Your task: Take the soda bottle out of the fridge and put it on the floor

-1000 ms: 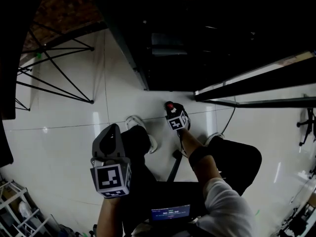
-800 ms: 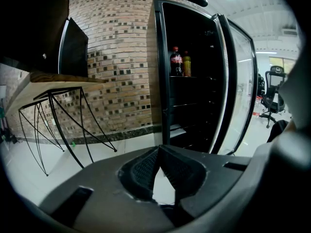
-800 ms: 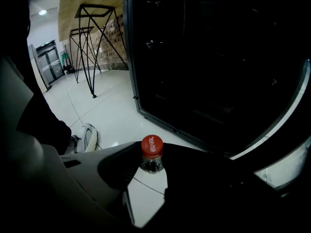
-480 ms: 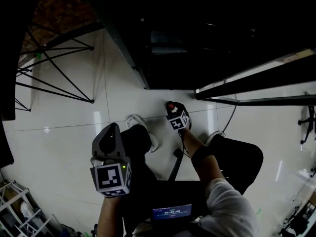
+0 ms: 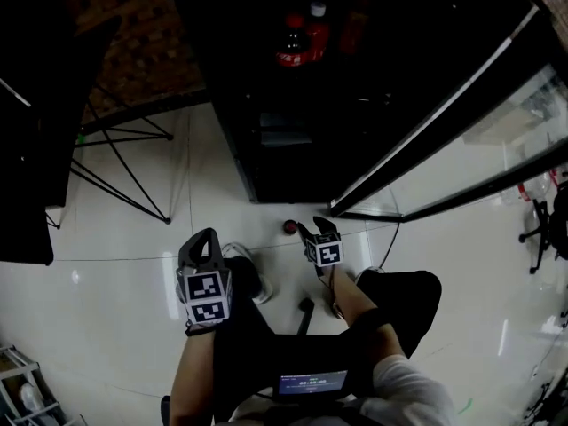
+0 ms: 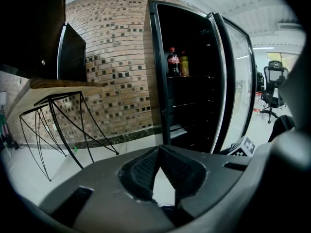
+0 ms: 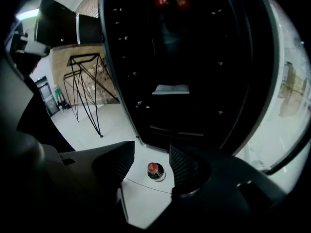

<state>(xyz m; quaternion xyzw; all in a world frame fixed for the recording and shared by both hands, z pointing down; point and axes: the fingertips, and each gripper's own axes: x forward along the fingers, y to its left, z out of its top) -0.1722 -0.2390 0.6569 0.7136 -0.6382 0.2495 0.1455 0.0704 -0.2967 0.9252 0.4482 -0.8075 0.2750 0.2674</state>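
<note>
The left claw (image 6: 158, 152) is nearest, tips together, nothing in it. Ahead, the right claw (image 7: 151, 155) is opening. The soda bottle (image 7: 155, 171) shows in the gap but beyond the pads, standing on the floor (image 5: 115, 238) just before the open fridge (image 5: 293, 122). Placing looks done — next, draw the claw clear without knocking it. Other bottles (image 5: 297, 38) stand shelved inside.

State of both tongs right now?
Left tongs: closed, empty.
Right tongs: opening, pads clear of the soda bottle standing on the floor between them.
</note>
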